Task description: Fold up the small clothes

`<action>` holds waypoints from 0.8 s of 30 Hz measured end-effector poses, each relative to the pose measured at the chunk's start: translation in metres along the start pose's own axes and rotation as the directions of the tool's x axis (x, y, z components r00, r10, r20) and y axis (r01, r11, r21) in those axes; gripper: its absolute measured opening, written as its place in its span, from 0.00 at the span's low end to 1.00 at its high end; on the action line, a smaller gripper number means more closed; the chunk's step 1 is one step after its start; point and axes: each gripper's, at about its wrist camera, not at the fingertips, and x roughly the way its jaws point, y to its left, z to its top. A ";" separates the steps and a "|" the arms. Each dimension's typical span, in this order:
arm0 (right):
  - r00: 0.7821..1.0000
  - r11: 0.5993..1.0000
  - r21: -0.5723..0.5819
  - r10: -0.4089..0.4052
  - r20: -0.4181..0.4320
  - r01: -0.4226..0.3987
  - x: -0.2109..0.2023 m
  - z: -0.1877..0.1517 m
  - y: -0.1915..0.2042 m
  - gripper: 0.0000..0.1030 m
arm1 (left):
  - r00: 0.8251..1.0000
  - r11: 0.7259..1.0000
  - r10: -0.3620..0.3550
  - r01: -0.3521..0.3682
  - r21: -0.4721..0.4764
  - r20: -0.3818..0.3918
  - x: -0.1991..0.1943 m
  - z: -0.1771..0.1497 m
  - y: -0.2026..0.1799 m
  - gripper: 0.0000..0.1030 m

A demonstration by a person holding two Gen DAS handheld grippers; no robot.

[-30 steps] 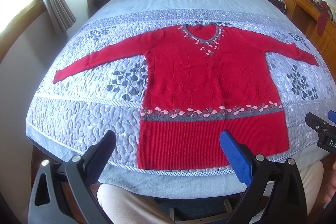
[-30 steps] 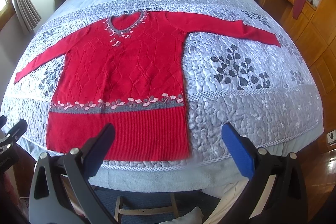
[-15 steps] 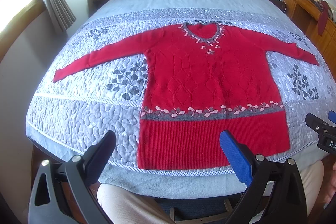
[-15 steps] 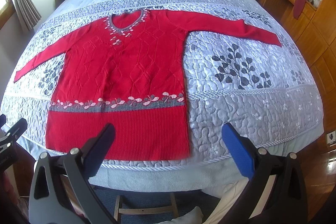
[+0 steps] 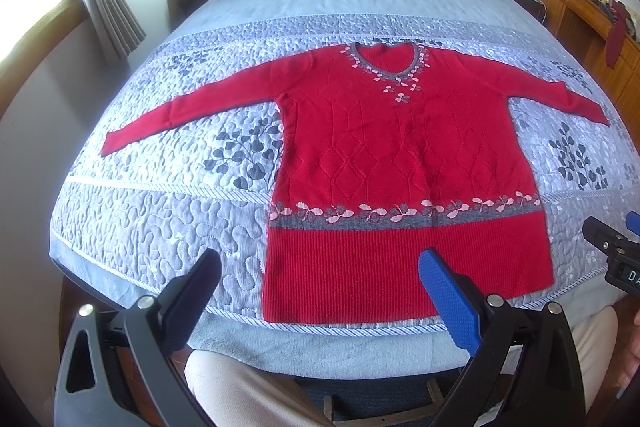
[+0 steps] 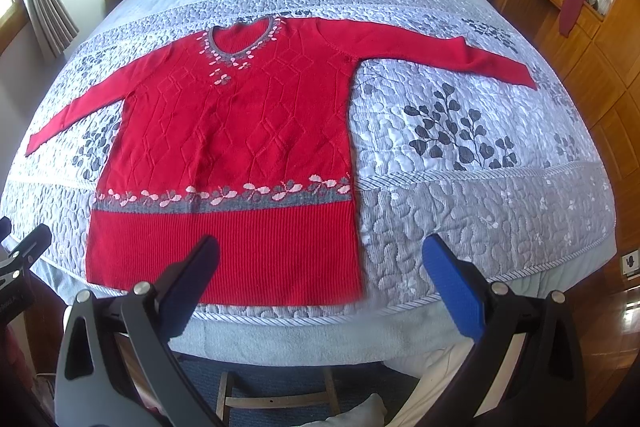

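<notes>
Sweater laid flat for folding.
We are holding both grippers, left gripper [image 5: 320,291] and right gripper [image 6: 320,275], released above the red diamond-knit sweater [image 5: 400,155], sleeves outspread for access.

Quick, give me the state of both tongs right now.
Left tongs: open, holding nothing, above the red sweater's hem.
Right tongs: open, holding nothing, above the sweater's right hem corner.
</notes>
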 end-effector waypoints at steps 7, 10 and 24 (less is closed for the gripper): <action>1.000 1.000 -0.003 0.000 -0.003 0.000 0.002 0.000 0.000 0.98 | 1.000 1.000 0.000 0.000 0.000 -0.001 0.001 0.000 0.001 0.96; 1.000 1.000 -0.005 0.001 -0.006 -0.001 0.004 0.000 -0.001 0.98 | 1.000 1.000 0.000 0.000 0.001 -0.002 0.002 -0.001 0.001 0.96; 0.999 1.000 0.010 -0.009 -0.043 0.009 0.041 0.030 -0.035 0.98 | 0.999 1.000 0.017 -0.016 0.014 -0.039 0.043 0.041 -0.023 0.96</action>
